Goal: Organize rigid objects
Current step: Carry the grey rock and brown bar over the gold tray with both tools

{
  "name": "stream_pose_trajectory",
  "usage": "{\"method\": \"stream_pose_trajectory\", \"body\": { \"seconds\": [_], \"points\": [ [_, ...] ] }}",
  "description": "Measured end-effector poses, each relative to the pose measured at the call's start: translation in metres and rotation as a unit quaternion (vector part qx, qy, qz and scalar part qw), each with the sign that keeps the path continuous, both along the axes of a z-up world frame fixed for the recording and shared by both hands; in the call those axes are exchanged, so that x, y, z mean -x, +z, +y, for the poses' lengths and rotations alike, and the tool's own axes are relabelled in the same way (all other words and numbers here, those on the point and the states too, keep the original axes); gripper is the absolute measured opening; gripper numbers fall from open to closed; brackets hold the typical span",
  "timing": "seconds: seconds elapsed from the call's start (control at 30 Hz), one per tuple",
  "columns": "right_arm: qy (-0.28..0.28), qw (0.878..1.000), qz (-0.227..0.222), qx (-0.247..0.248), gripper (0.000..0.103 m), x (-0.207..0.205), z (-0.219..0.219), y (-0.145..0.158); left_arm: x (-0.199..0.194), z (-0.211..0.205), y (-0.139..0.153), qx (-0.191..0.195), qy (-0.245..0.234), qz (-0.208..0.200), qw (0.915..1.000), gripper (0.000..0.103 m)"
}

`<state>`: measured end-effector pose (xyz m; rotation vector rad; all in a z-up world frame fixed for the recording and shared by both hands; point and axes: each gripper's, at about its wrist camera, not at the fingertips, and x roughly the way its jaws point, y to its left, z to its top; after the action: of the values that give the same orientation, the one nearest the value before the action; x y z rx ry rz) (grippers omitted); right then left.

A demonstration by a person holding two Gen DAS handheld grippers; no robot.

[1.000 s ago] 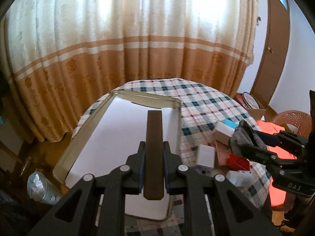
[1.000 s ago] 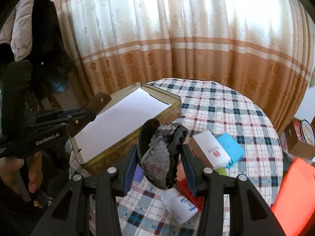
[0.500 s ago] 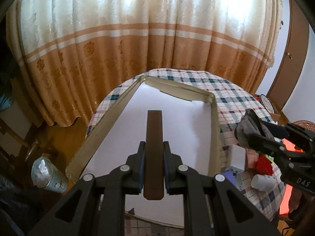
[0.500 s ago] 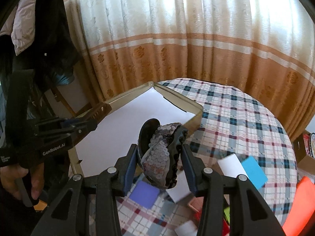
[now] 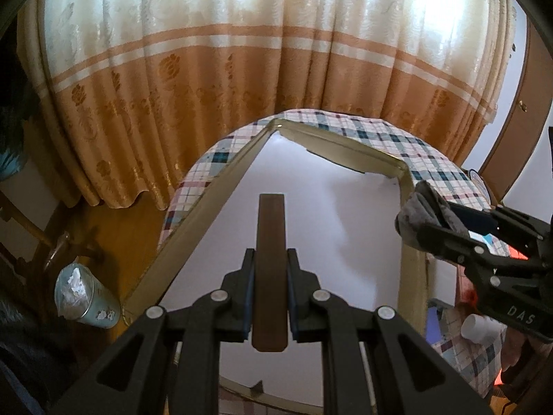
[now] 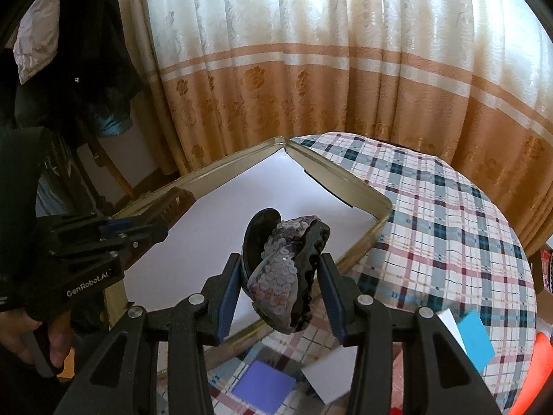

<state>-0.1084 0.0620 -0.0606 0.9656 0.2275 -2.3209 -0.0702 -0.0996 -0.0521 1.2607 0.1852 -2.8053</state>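
two grippers are in our hands, both loaded. our left gripper (image 5: 270, 292) is clamped on a dark brown flat bar (image 5: 271, 242), which runs straight forward between the fingers and sticks out past them, hanging above the white lining of the shallow gold-rimmed tray (image 5: 207, 204). from the right wrist view the same gripper (image 6: 152, 230) comes in from the left over the tray's near-left edge, with our left hand (image 6: 20, 332) wrapped round its handle.

our right gripper (image 6: 280, 288) grips a sequined hair clip (image 6: 283, 276) — grey sequins over a dark toothed clasp — pinched from both sides and held above the tray's (image 6: 366, 242) near-right rim. in the left wrist view this gripper (image 5: 425, 221) reaches in from the right with the grey clip (image 5: 414, 211) at its tip, just over the tray's right wall.

the tray sits on a round table under a plaid cloth (image 6: 449, 228), in front of a cream and orange curtain (image 6: 311, 69). on the cloth near us lie a purple card (image 6: 264, 385), a white card (image 6: 328, 373) and a blue card (image 6: 475, 339), all outside the tray. a small patterned bin (image 5: 83, 297) stands on the floor to the left of the table.
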Motion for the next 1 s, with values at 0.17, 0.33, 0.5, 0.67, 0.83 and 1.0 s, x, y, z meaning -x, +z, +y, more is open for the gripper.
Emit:
{"method": "stream_pose_trajectory", "body": {
  "seconds": [0.17,0.33,0.5,0.67,0.83,1.0],
  "points": [
    [0.008,1.000,-0.003,-0.008,0.047,0.009,-0.013,-0.005,0.004,-0.010,-0.004,-0.004,0.008,-0.006,0.9999,0.014],
    [0.015,1.000,-0.013,-0.013,0.047,0.015,-0.026,-0.011,0.006,-0.013,-0.010,-0.006,0.012,-0.018,0.9998,0.014],
    [0.025,0.999,-0.017,-0.018,0.047,0.014,-0.038,-0.017,0.007,-0.014,-0.012,-0.003,0.013,-0.018,0.9997,0.014],
    [0.027,0.999,-0.024,-0.016,0.047,0.014,-0.041,-0.023,0.008,-0.016,-0.015,-0.001,0.016,-0.021,0.9997,0.014],
    [0.025,0.999,-0.027,-0.019,0.047,0.015,-0.042,-0.026,0.008,-0.016,-0.016,0.000,0.015,-0.023,0.9996,0.014],
    [0.024,0.999,-0.028,-0.021,0.047,0.016,-0.043,-0.027,0.008,-0.017,-0.019,0.000,0.015,-0.025,0.9996,0.014]
  ]
}}
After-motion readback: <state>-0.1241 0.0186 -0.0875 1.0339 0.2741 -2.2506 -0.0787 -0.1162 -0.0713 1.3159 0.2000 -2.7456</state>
